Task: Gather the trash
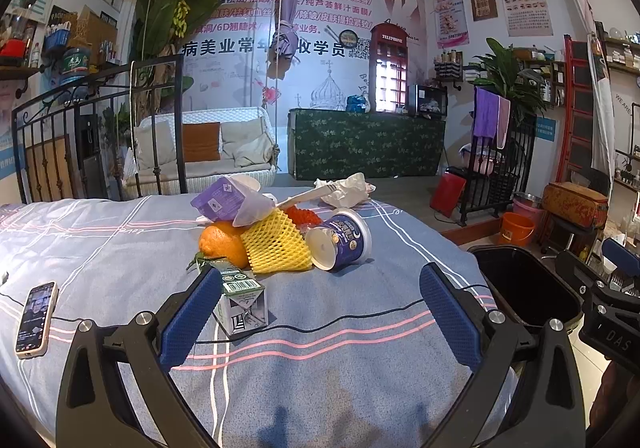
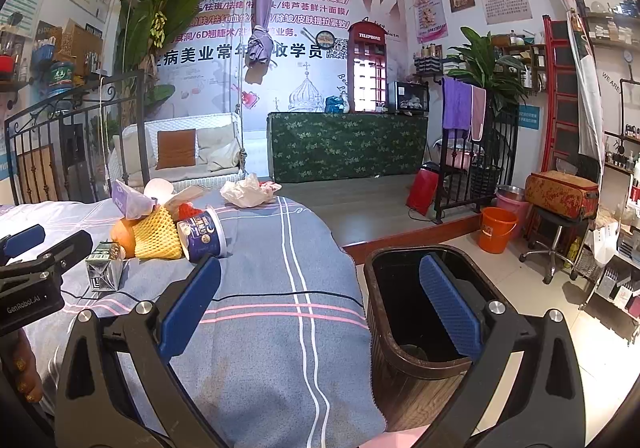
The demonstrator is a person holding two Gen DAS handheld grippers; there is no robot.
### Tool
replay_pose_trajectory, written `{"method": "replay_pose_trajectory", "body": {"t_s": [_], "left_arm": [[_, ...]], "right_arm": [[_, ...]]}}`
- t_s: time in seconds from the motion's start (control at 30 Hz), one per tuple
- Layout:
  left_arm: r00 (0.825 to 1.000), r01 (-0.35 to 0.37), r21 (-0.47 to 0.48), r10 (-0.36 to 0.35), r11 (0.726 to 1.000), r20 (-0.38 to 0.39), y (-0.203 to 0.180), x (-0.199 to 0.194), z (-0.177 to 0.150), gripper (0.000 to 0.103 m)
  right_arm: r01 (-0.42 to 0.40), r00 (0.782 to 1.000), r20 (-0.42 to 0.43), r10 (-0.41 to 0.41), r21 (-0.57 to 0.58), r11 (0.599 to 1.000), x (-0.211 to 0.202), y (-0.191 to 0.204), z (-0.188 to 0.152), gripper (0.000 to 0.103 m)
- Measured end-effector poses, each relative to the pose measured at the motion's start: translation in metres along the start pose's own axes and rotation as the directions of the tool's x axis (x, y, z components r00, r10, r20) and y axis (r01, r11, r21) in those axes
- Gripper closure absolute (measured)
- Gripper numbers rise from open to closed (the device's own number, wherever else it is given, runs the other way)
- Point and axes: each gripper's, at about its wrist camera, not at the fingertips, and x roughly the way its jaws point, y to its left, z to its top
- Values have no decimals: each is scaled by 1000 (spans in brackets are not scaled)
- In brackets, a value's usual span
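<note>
The task looks barely begun: all the rubbish lies heaped on the blue striped bedspread [image 1: 320, 328], namely a small green-and-white drink carton [image 1: 242, 302], a tipped blue yogurt cup [image 1: 342, 240], a yellow foam fruit net [image 1: 276, 242] against an orange [image 1: 222, 242], a purple wrapper [image 1: 230, 202] and a crumpled white tissue [image 1: 346, 190] farther back. The left gripper [image 1: 320, 306] hovers with its jaws spread wide and empty, the carton just beside its left finger, so that is probably the first pick. The right gripper [image 2: 320, 302] is likewise agape and empty, poised over the bed's edge and the dark bin [image 2: 400, 344] on the floor, which appears almost empty, so nearly everything is left to collect.
</note>
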Motion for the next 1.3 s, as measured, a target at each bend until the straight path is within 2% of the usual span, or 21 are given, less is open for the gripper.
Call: {"method": "replay_pose_trajectory", "body": {"t_s": [1.1,1.23,1.3], "left_arm": [[1000,0,-2,0,1000,-8,0,3,-2,5],[1000,-4,-6,4,1000,-26,2,5,-4,5],[998,-7,-15,6,1000,-61,5,10,-7,5]], "right_arm": [[-8,1000,-13,8,7,1000,4,4,-3,5],[-27,999,-37,27,12,1000,13,6,-3,5],[-57,995,-84,57,2,998,24,12,-5,5]]}}
